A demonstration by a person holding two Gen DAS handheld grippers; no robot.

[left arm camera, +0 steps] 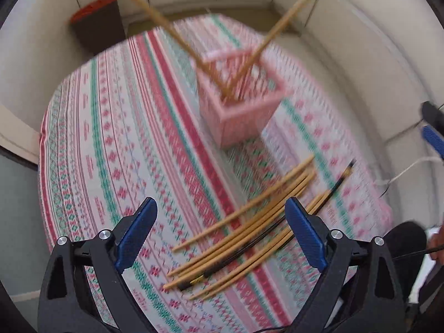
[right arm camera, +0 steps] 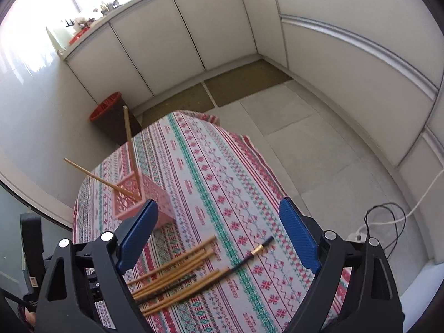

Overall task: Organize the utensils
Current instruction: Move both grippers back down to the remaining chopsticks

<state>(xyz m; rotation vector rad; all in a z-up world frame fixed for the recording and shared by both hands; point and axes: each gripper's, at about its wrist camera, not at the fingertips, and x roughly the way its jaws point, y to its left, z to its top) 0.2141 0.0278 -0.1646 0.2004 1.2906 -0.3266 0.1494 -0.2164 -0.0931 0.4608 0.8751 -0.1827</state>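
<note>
While both grippers hang above the near end of the table, neither has hold of anything. The left gripper (left arm camera: 220, 231) stands with its blue pads spread wide, and a loose pile of chopsticks (left arm camera: 241, 238) lies on the cloth below the gap, untouched by either pad. The right gripper (right arm camera: 216, 234) is likewise wide apart, its pads clear of the same pile (right arm camera: 177, 272), which sits low and left of centre between its fingers in the right wrist view.

Most of the pile is pale wooden sticks lying roughly parallel, slanting away towards the right. Among them lies a black chopstick (right arm camera: 249, 255) with a gold band near its far end; it reaches further out than the wooden ones.

They rest on a patterned tablecloth (right arm camera: 222, 172) of red, green and white stripes that covers the whole table top.

Beyond the pile stands a pink basket (left arm camera: 241, 97) with slotted walls, upright on the cloth and well apart from the loose sticks. Two wooden chopsticks (left arm camera: 155, 19) already stand in it, leaning apart in a V, their upper ends above the rim. The left wrist view is blurred here, so finer detail of the basket is hard to make out.

Further off, on the floor past the table's far edge, sits a dark bin (right arm camera: 111, 116) with a red rim, against the white cabinet doors (right arm camera: 183, 27).
</note>
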